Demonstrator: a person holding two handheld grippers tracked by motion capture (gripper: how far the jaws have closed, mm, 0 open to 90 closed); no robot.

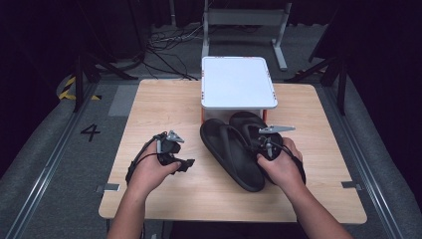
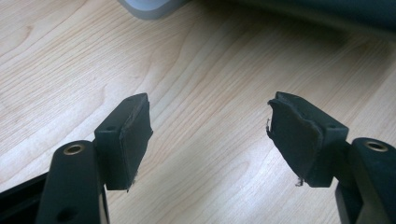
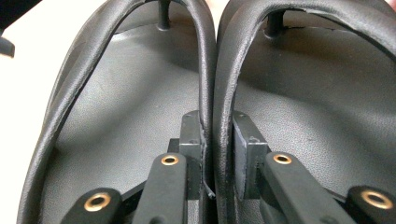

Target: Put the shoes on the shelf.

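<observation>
Tabletop [image 1: 149, 107] wood lies under the left gripper [image 1: 173, 149], lower left of centre, jaws spread wide and empty. Right of it, mid-frame, the two black flip-flops [image 1: 234, 149] lie side by side below a white box [image 1: 238, 82]. The right gripper [image 1: 268, 144] pinches their touching inner straps [image 3: 212, 93] together, apparently both.

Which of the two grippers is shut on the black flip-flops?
The right gripper: its jaws pinch the adjoining straps of both black rubber flip-flops. The left gripper is open over bare wooden table.

Black flip-flops [image 1: 234, 149], a white box [image 1: 238, 82], and a light wood-grain table [image 1: 164, 99].
</observation>
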